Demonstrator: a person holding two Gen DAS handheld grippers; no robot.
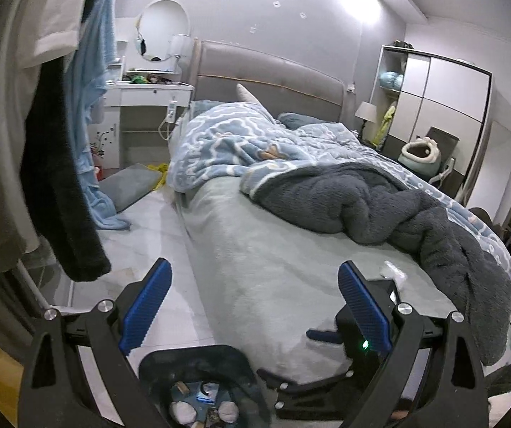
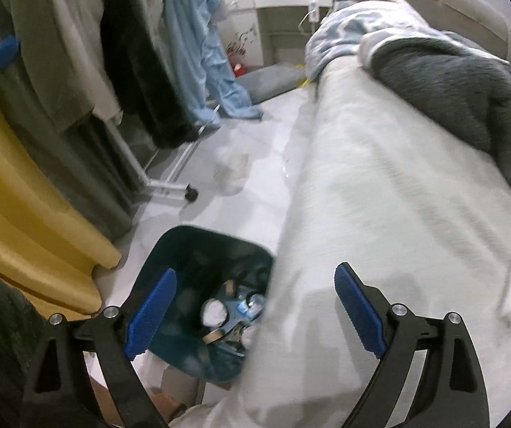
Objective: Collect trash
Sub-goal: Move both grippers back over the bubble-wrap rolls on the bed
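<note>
A dark blue trash bin (image 2: 205,249) stands on the floor against the bed's side, holding crumpled white tissues (image 2: 214,312) and wrappers. It also shows at the bottom of the left wrist view (image 1: 194,360). My right gripper (image 2: 255,306) is open and empty, above the bin and the bed edge. My left gripper (image 1: 255,303) is open and empty, over the bed's near corner. A crumpled white scrap (image 1: 392,271) lies on the pale sheet just past the left gripper's right finger. The right gripper's body (image 1: 358,335) shows below it.
The bed (image 1: 273,249) carries a grey fleece blanket (image 1: 380,207) and a blue patterned quilt (image 1: 234,142). Hanging clothes on a rack (image 2: 130,71) and a yellow cloth (image 2: 23,196) line the left. A white dresser (image 1: 148,96) and wardrobe (image 1: 444,100) stand at the back.
</note>
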